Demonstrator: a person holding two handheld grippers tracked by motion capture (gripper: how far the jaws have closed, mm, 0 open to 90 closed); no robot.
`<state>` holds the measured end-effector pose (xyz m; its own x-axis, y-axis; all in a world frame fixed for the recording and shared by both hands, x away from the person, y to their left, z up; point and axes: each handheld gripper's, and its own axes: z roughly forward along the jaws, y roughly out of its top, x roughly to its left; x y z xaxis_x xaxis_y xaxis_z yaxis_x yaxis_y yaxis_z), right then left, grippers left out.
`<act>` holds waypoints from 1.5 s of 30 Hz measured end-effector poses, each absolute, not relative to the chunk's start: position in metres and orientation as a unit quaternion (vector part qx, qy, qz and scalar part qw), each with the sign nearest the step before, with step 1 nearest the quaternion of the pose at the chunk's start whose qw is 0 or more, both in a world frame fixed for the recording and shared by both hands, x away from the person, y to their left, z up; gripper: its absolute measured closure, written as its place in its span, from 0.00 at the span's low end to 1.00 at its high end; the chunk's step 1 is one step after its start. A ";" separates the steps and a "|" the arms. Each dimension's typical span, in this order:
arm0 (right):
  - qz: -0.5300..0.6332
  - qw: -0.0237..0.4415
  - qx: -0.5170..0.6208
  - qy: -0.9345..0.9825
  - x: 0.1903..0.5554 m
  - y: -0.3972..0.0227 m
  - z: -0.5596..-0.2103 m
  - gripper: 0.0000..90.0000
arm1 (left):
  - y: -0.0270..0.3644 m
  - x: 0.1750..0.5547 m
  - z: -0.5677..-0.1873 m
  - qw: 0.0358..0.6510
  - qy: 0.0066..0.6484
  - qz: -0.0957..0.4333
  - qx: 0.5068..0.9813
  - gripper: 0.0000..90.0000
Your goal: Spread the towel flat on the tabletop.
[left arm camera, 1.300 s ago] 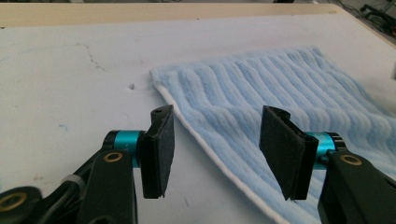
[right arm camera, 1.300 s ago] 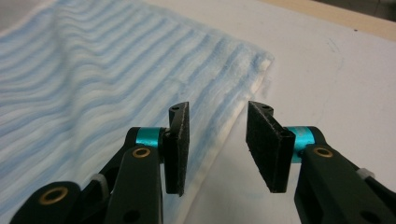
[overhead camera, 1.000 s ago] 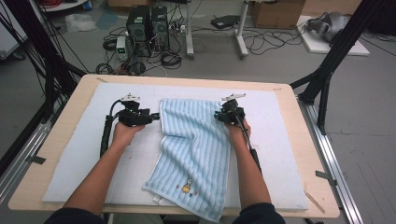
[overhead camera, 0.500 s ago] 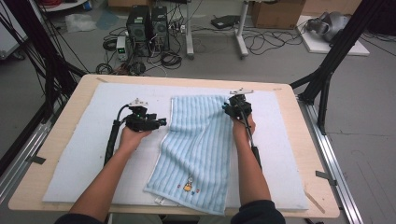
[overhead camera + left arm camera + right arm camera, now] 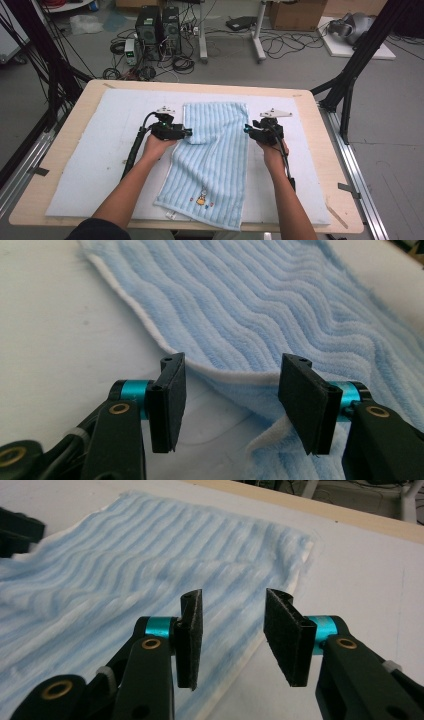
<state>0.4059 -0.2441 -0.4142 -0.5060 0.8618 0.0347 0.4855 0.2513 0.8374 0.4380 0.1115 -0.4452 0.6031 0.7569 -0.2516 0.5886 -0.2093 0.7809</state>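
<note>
**Both grippers spread at the towel's two long edges**

A light-blue striped terry towel (image 5: 215, 160) lies lengthwise in the middle of the high view, on the pale blue-white foam mat (image 5: 90, 160) that covers the light wooden table (image 5: 60, 150). Its far end reaches toward the upper centre of the frame; its near end, with a small embroidered figure, sits near the bottom centre.

My left gripper (image 5: 187, 133), black with teal collars, sits at the towel's left edge, left of centre in the high view. In the left gripper view (image 5: 230, 390) my jaws stand spread apart, with the towel's white hem running between them and a folded-over flap of cloth (image 5: 270, 435) just beside the right-hand jaw. They pinch nothing.

My right gripper (image 5: 247, 129) sits at the towel's right edge, right of centre in the high view. In the right gripper view (image 5: 232, 630) its jaws are also spread, empty, above the towel's edge and the mat.
</note>
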 end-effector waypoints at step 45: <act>0.325 0.283 0.456 0.778 0.437 -0.183 -0.451 0.96 | 0.203 0.427 -0.441 0.466 0.492 0.207 0.705 0.54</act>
<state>0.4366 -0.1829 -0.4508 -0.4233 0.8946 -0.1434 0.5263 0.3717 0.7648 0.4266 0.2034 -0.4413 0.4296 0.8874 -0.1674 0.5020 -0.0806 0.8611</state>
